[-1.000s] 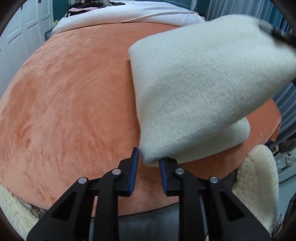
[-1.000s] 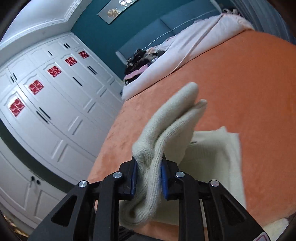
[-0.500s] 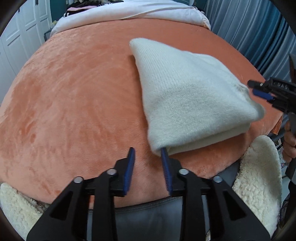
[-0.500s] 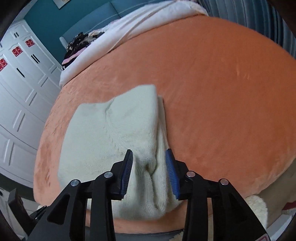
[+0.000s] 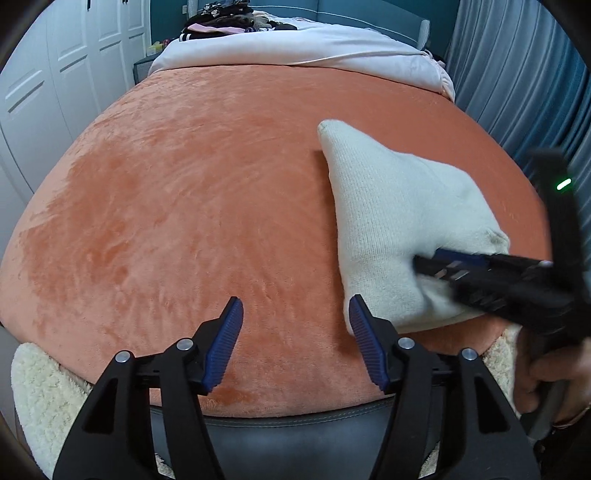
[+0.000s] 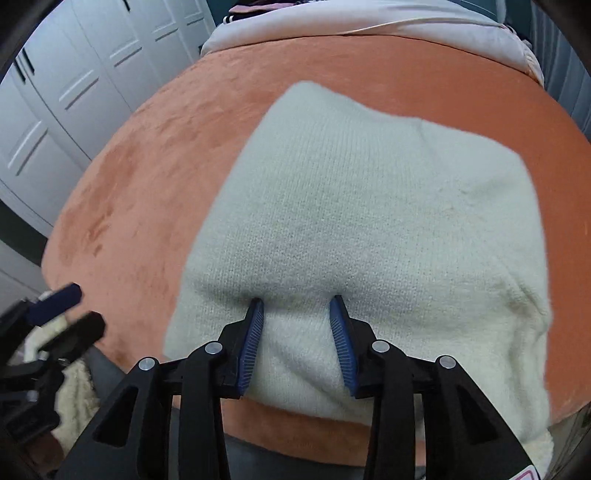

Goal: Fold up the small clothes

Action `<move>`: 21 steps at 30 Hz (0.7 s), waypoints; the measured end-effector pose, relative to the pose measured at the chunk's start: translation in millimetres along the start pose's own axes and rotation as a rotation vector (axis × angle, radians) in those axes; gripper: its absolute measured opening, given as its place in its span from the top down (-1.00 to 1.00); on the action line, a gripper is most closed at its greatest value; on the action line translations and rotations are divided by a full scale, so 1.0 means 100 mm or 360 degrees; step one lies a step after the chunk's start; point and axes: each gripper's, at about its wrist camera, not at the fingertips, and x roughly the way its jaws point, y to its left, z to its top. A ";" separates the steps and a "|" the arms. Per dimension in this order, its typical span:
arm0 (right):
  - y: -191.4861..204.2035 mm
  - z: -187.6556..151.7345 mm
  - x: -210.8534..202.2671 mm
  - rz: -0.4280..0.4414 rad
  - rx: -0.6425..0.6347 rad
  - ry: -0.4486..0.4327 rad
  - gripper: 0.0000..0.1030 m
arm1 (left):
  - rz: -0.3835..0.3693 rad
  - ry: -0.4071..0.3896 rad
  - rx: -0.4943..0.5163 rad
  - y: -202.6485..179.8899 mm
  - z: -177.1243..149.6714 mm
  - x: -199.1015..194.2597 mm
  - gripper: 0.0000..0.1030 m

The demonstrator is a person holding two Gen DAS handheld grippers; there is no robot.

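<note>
A cream knitted garment (image 5: 391,218) lies folded on the orange blanket (image 5: 192,206), near the bed's front right edge. It fills the right wrist view (image 6: 369,221). My left gripper (image 5: 295,314) is open and empty, just left of the garment's near corner. My right gripper (image 6: 297,306) is open, its fingertips pressing down on the garment's top near its front edge. In the left wrist view the right gripper (image 5: 443,264) reaches in from the right over the garment.
A white duvet (image 5: 295,48) and a pile of dark clothes (image 5: 229,22) lie at the far end of the bed. White wardrobe doors (image 5: 74,74) stand left, blue curtains (image 5: 517,74) right. A cream fleece throw (image 5: 40,391) hangs at the front edge.
My right gripper laid the lifted garment down on the blanket, let go and opened, and now presses on its top. My left gripper opened wider and drew back to the left.
</note>
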 end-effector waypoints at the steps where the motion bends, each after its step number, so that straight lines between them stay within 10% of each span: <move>1: -0.10 0.04 -0.16 0.0062 0.0070 -0.0076 0.32 | -0.0025 -0.0006 -0.0011 -0.01 0.02 0.00 -0.19; 5: -0.71 -0.05 -0.72 -0.0065 0.0341 -0.0285 0.12 | -0.0134 -0.0022 -0.0059 -0.12 0.15 0.04 -0.35; 19: -1.61 -0.60 -0.41 -0.0160 0.0609 -0.0051 0.45 | -0.0004 0.0145 0.0113 -0.55 0.15 0.53 -0.50; 21: -1.72 -0.65 -0.36 -0.0130 0.0643 -0.0048 0.12 | -0.0013 0.0180 0.0067 -0.49 0.11 0.63 -0.60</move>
